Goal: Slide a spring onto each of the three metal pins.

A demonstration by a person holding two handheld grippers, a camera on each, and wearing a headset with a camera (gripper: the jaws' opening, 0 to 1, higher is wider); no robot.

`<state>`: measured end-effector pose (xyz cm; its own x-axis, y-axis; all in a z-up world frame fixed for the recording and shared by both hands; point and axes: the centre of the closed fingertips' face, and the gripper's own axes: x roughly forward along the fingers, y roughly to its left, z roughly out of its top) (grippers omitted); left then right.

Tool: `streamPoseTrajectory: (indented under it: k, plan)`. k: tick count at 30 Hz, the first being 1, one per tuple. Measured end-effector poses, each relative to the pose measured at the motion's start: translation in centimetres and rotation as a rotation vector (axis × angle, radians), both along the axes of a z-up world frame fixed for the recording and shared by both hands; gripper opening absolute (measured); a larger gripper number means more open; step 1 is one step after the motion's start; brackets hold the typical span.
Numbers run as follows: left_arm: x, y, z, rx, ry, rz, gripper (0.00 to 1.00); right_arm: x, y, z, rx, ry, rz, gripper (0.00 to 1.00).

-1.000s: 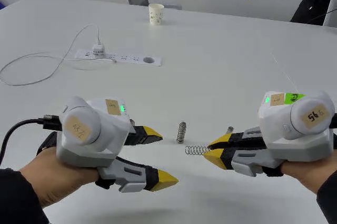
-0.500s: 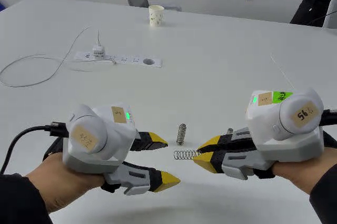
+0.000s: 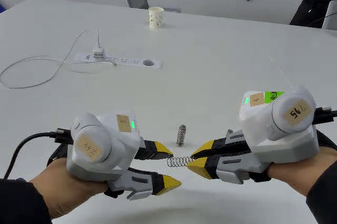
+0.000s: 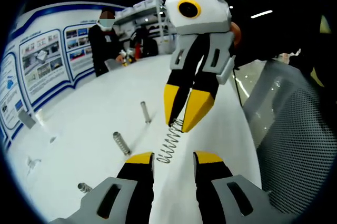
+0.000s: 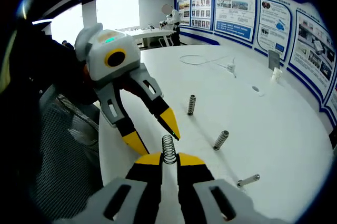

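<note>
1. The right gripper [image 3: 198,156] is clamped on one end of the loose spring [image 3: 179,161]. The spring lies level, on the person's side of the middle pin [image 3: 181,135], which already wears a spring.
2. The left gripper [image 3: 168,166] has its jaws spread. The spring's free end reaches into that gap, though I cannot tell whether it touches a jaw.
3. This looks like a hand-over or regrip to turn the spring upright. The left jaws should close lightly on the coils near the free end, because a hard pinch would kink them. The right gripper should let go only once that hold is firm.
4. The bare pin [image 5: 247,180] stands to the right of the middle pin, and this spring looks meant for it. The spring's open bore should be lined up straight over the pin's tip before it is lowered.
5. To the left of the middle pin stands another pin [image 5: 191,104], also carrying a spring.
</note>
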<state>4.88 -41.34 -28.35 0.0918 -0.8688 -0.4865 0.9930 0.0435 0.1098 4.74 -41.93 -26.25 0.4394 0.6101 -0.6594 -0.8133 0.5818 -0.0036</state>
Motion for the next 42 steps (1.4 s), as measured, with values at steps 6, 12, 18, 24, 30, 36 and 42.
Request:
streamPoseTrajectory:
  k: [6,12,18,24,30,36,42]
  plan:
    - [-0.1,0.1,-0.1,0.005,-0.011,-0.010,0.22,-0.4,0.3,-0.2,-0.006,0.016,0.015,0.11]
    - [-0.2,0.1,-0.3,0.009,-0.021,-0.018,0.18,-0.6,0.6,-0.2,-0.006,0.030,0.024,0.11]
    - [-0.3,0.1,-0.5,0.014,-0.032,-0.029,0.13,-0.8,0.7,-0.2,-0.005,0.042,0.026,0.11]
    - [-0.6,0.0,-0.5,0.011,-0.022,-0.040,0.11,-0.7,1.0,0.2,0.006,0.037,0.025,0.11]
    - [-0.5,-0.1,-0.3,0.000,-0.002,-0.033,0.11,-0.4,1.4,0.8,0.020,0.021,0.027,0.11]
    - [-0.8,-0.2,-0.1,-0.022,0.054,-0.023,0.11,-0.1,2.1,1.3,0.037,0.002,0.035,0.11]
    - [-1.0,-0.3,0.0,-0.036,0.078,-0.019,0.11,0.1,2.6,1.6,0.042,-0.013,0.041,0.11]
